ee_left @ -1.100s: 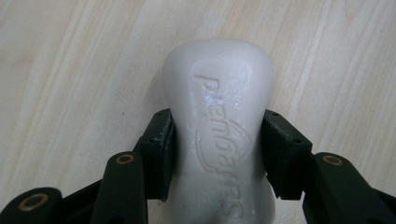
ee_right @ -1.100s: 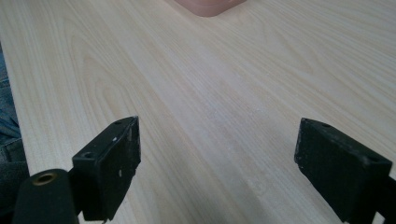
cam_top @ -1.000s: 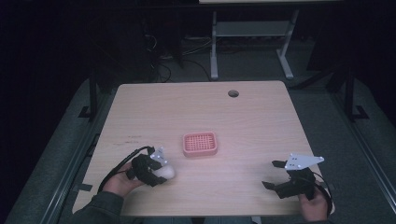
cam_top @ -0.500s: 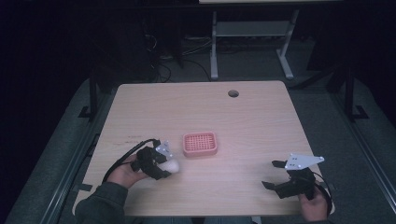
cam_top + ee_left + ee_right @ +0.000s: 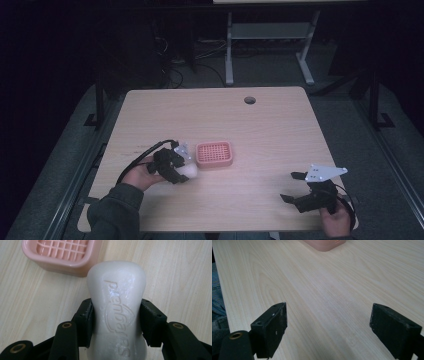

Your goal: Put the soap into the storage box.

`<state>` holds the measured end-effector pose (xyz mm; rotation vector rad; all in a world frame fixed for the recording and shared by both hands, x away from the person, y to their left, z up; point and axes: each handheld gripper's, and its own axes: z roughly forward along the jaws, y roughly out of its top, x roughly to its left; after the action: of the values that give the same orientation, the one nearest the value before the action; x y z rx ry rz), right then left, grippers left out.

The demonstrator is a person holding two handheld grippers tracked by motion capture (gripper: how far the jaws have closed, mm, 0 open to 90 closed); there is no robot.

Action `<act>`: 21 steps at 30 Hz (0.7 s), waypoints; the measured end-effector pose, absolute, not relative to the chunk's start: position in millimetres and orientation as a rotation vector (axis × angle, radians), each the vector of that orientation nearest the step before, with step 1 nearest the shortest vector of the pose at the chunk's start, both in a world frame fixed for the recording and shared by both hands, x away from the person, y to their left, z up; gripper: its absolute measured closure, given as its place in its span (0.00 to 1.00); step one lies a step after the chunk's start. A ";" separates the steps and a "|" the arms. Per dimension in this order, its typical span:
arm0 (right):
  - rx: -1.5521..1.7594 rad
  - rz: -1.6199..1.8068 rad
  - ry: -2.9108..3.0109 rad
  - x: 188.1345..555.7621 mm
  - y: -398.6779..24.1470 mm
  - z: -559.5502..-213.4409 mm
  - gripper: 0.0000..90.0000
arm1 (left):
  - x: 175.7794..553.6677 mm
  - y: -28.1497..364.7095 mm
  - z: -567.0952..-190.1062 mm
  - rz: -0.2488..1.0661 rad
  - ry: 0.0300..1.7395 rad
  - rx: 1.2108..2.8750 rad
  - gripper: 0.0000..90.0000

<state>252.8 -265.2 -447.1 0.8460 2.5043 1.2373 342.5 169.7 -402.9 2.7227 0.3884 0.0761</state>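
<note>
Down at the near left of the table (image 5: 280,125), the left gripper (image 5: 181,168) is clenched on a white soap bar (image 5: 117,307), its two black jaws pressing the bar's long sides about midway along. The soap pokes out past the jaws, raised lettering on its top face, and its far end sits just beside the pink dish (image 5: 214,154), close to the dish's near corner; whether the two touch I cannot tell. The dish, with its grid-slotted top, lies on the bare wood a little left of the table's middle. A dark sleeve (image 5: 114,210) and the left hand (image 5: 137,175) come in behind that gripper, its cable looping back over the table. Over at the near right corner, well apart from the dish, the right gripper (image 5: 292,186) hangs released, jaws spread wide over bare wood with nothing between them.
</note>
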 end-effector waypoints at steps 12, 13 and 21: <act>0.846 1.242 2.507 253.0 -265.0 -447.4 0.16 | 356.1 156.7 -396.6 0.074 0.355 2.721 0.55; 0.847 1.243 2.507 253.0 -265.1 -447.5 0.16 | 357.0 155.4 -395.6 0.074 0.349 2.719 0.55; 0.847 1.245 2.506 253.0 -265.5 -447.5 0.16 | 364.0 144.6 -391.3 0.077 0.318 2.730 0.55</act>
<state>253.0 -265.5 -447.5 0.8472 2.5057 1.2446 364.0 144.6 -391.3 2.7299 0.3177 0.0766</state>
